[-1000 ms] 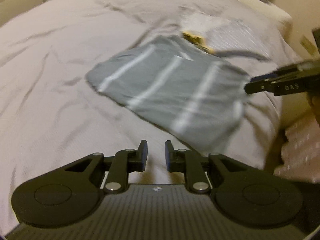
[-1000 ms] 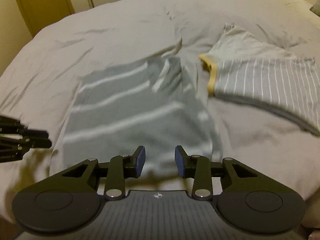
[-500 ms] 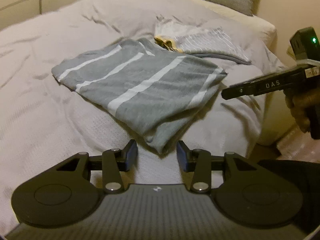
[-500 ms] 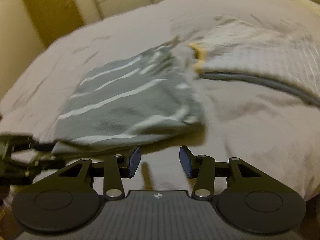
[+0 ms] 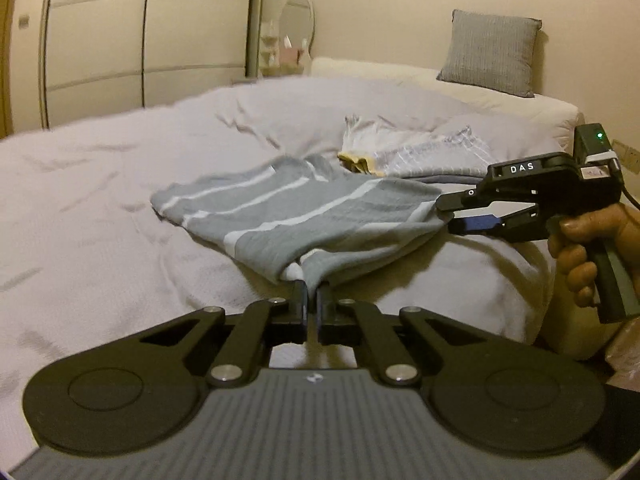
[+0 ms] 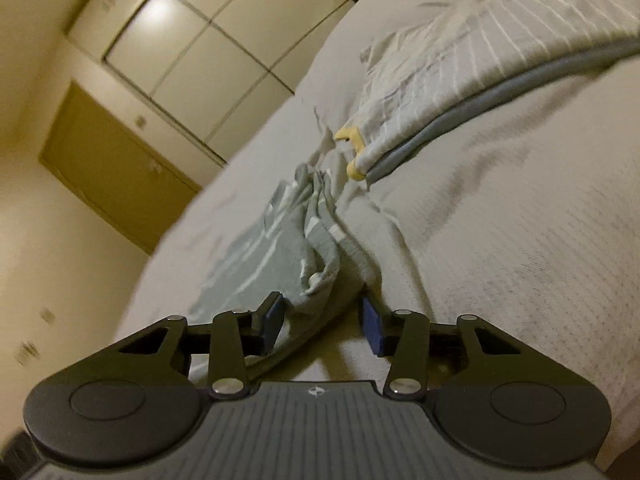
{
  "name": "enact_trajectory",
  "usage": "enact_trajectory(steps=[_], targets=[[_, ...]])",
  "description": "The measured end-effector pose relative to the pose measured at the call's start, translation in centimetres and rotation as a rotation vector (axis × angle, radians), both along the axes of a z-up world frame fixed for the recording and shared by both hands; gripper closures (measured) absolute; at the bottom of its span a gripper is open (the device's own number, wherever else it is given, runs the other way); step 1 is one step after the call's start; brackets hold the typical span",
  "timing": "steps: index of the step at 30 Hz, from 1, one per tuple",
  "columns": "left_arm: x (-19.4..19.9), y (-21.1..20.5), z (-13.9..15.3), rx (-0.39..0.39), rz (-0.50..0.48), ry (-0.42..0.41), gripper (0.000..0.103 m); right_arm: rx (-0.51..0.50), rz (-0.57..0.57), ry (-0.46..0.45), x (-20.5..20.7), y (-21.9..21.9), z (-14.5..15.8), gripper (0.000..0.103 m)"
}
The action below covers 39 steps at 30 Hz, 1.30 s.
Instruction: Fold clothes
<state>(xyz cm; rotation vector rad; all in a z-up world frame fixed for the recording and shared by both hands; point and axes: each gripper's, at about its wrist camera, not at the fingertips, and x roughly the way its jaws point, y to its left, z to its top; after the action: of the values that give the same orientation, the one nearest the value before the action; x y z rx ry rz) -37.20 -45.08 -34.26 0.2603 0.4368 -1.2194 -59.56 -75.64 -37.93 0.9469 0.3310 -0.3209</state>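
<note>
Left wrist view: set low at the bed's near edge, level, facing the headboard end. Right wrist view: rolled sideways, close along the same edge. Shared: grey striped garment, yellow-trimmed garment, wardrobe.

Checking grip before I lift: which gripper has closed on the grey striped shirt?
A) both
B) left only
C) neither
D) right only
B: the left gripper is shut on the grey striped shirt corner, while the right gripper is open around its edge.
</note>
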Motion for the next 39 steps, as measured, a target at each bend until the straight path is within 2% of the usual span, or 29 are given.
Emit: enact_trajectory(steps=[3,6,8,10,11,12,14,15,16,19,21,23,26,30,36,38,39], targets=[[-0.9,0.2,-0.2,0.007,0.022,-0.015,0.103,0.058,-0.047,-0.028,-0.8,-0.8,-0.4,0.073],[-2.6,0.3,0.0,0.074,0.025,-0.095,0.103,0.103,-0.069,-0.052,-2.2,-0.1,0.4,0.073],[-3.7,0.9,0.1,0.103,0.02,-0.138,0.103,0.099,-0.036,-0.067,-2.9,1.1,0.9,0.067],[-4.6,1.6,0.1,0.13,0.035,-0.188,0.103,0.094,-0.012,-0.064,-3.3,2.0,0.8,0.049],[-5.0,1.8,0.1,0.144,0.049,-0.216,0.103,0.094,-0.004,-0.059,-3.3,2.3,0.7,0.049],[-5.1,1.9,0.1,0.15,0.063,-0.236,0.1,0.1,-0.005,-0.05,-3.0,2.4,0.4,0.049],[-5.3,1.9,0.1,0.161,0.085,-0.282,0.083,0.111,-0.018,-0.036,-2.5,2.3,-0.1,0.049],[-5.6,1.6,0.1,0.163,0.074,-0.328,0.07,0.109,-0.023,-0.036,-2.3,2.2,-0.1,0.049],[-5.9,1.2,0.0,0.164,0.058,-0.372,0.069,0.095,-0.024,-0.033,-2.0,2.2,0.0,0.048],[-6.6,-0.7,-0.2,0.175,0.004,-0.47,0.069,0.07,-0.022,-0.027,-1.3,1.9,0.3,0.046],[-6.7,-2.3,-0.7,0.199,-0.006,-0.5,0.07,0.073,-0.024,-0.026,-1.1,1.6,0.3,0.046],[-6.4,-3.4,-1.2,0.223,0.012,-0.517,0.103,0.074,-0.026,-0.024,-0.8,1.3,0.2,0.046],[-6.7,-3.2,-1.6,0.223,0.034,-0.511,0.103,0.069,-0.023,-0.024,-0.9,1.0,0.2,0.046],[-8.5,-1.8,-2.0,0.21,0.018,-0.542,0.103,0.064,-0.016,-0.022,-1.0,1.0,0.0,0.045],[-9.3,-0.9,-2.7,0.218,-0.015,-0.552,0.103,0.067,-0.033,-0.021,-0.2,1.0,0.1,0.035],[-8.9,-0.1,-2.4,0.198,0.012,-0.531,0.099,0.069,-0.053,-0.011,-0.1,1.0,0.3,0.035],[-8.2,0.3,-2.0,0.177,0.029,-0.485,0.095,0.068,-0.062,-0.004,0.0,1.0,0.2,0.035]])
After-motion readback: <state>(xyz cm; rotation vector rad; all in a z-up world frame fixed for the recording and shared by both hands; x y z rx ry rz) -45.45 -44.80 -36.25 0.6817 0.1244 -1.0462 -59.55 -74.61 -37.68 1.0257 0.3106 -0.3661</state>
